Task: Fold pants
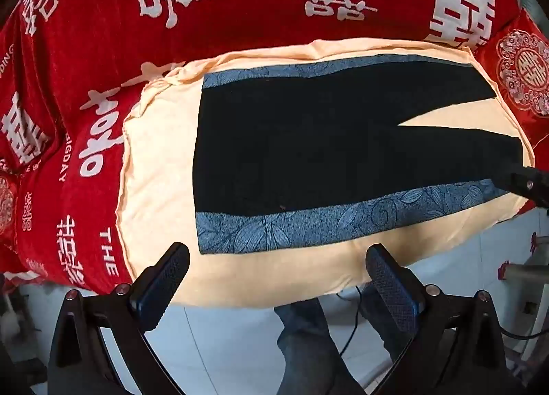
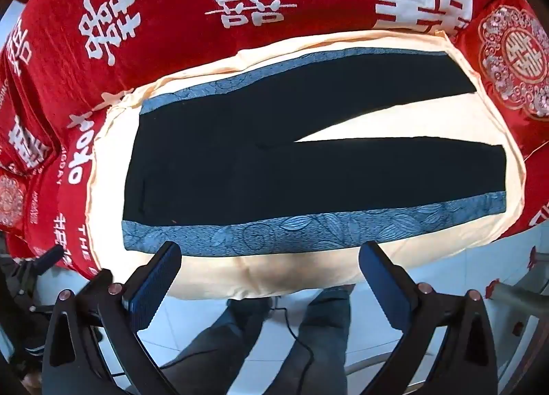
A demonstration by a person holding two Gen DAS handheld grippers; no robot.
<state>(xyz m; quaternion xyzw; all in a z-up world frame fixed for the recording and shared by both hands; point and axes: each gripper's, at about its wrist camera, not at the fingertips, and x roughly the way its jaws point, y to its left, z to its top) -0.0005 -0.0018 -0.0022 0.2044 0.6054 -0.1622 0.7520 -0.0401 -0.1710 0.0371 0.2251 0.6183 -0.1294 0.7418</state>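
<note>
Here, black pants flat, long axis left-right, legs pointing right, both grippers spread wide, holding nothing.

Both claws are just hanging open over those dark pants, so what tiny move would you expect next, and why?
Probably lowering both grippers to the near blue-trimmed edge: the pants lie flat and unfolded on the cream cushion, and the left gripper and right gripper hover open, holding nothing.

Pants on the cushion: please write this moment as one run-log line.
pants: flat, unfolded, legs spread | left gripper: open, holding nothing | right gripper: open, holding nothing | fold: not started
</note>
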